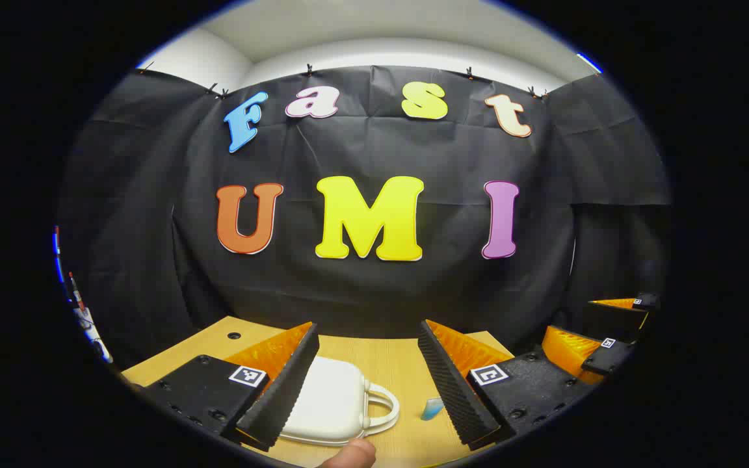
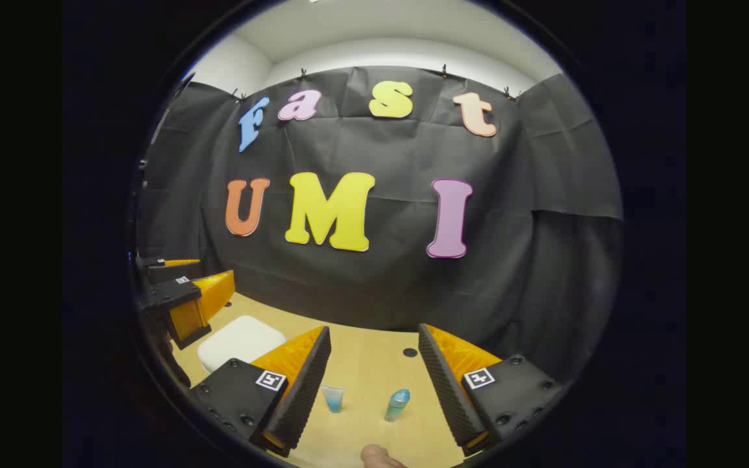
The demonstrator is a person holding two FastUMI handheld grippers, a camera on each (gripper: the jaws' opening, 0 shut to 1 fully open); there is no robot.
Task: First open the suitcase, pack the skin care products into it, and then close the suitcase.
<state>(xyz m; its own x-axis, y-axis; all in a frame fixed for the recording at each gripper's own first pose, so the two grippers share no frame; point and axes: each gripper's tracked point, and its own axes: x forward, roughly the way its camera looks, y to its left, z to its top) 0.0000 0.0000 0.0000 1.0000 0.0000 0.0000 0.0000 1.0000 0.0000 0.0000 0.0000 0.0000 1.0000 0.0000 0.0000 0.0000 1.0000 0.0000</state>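
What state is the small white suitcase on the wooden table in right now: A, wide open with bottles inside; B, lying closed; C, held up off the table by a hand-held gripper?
B: the small white hard-shell suitcase lies flat and closed on the wooden table, its handle free, nothing gripping it.

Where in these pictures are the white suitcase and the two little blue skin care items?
white suitcase [image 1: 329,400], left gripper view, closed lid.
blue tube [image 2: 333,398], right gripper view, its body.
blue bottle [image 2: 397,404], right gripper view, its body below the cap.
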